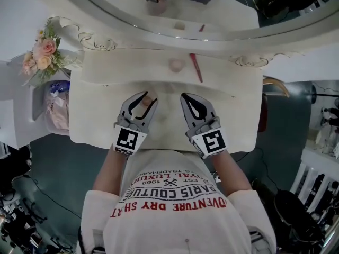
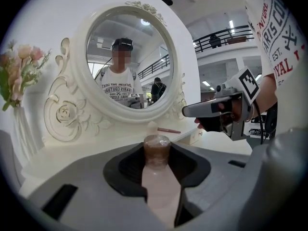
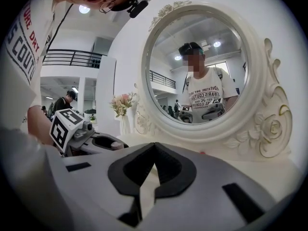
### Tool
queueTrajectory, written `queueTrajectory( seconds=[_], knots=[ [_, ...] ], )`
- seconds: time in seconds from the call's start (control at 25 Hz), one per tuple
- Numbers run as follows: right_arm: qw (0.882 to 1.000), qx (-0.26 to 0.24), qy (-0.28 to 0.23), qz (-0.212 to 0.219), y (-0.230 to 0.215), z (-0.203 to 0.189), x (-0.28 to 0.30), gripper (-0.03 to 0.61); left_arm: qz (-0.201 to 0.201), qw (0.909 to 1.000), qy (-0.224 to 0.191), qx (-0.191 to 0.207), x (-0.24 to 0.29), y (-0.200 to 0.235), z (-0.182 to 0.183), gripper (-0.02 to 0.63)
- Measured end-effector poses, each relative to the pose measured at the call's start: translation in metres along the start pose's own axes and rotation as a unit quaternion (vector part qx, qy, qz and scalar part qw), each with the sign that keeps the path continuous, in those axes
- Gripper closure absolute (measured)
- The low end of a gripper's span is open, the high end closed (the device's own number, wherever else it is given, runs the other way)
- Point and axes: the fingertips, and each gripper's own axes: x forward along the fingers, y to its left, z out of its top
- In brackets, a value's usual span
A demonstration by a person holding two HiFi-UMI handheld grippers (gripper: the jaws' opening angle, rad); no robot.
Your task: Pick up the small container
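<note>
The small container (image 1: 147,101) is a pale pink bottle with a brownish clear cap (image 2: 157,150). My left gripper (image 1: 149,99) is shut on it, pads pressing its sides (image 2: 158,177), just above the white vanity top (image 1: 100,105). In the right gripper view the container's cap (image 3: 117,146) shows between the left jaws. My right gripper (image 1: 186,96) hovers beside the left one, a hand's width to its right. It is shut with nothing in it and its tips meet (image 3: 154,146).
A round mirror in an ornate white frame (image 1: 159,33) stands at the back of the vanity. A red pencil-like stick (image 1: 196,66) and a small pink item (image 1: 175,65) lie near its base. A vase of pink flowers (image 1: 42,52) stands at the left.
</note>
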Motion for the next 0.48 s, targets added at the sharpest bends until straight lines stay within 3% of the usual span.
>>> queueTrajectory(
  seconds=[0.48],
  knots=[
    [0.998,-0.019,-0.029,-0.055,0.024,0.053,-0.019,0.58,0.004,0.9993,-0.022,0.03,-0.062,0.018,0.078,0.471]
  ],
)
